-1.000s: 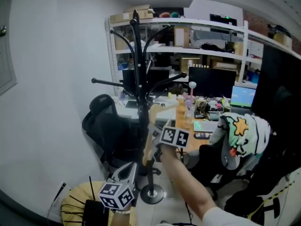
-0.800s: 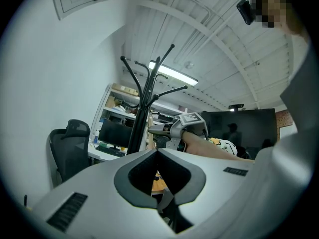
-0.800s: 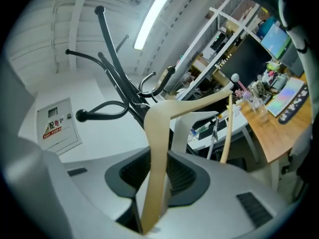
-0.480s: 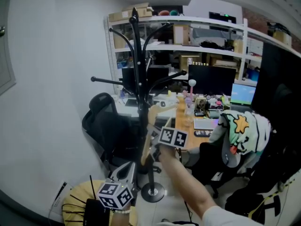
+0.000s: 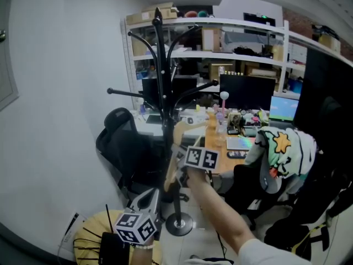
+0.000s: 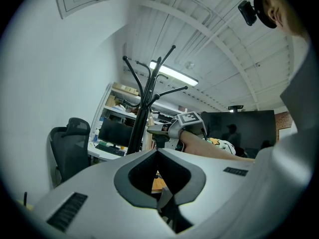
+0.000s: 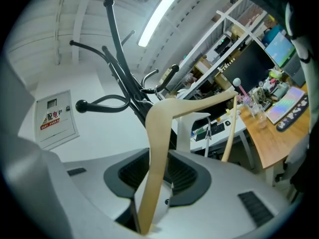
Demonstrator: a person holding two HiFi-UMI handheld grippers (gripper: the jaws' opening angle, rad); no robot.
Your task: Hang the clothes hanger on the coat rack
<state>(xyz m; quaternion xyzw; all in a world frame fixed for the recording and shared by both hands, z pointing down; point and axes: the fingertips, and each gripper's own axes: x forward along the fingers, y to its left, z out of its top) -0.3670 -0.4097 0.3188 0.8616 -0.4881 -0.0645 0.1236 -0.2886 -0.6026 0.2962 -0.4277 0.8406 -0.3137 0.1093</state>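
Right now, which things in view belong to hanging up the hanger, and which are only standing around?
Belong to the job:
wooden hanger
black coat rack

Just standing about:
black office chair
monitor
keyboard
shelf unit
patterned cloth draped over a second chair
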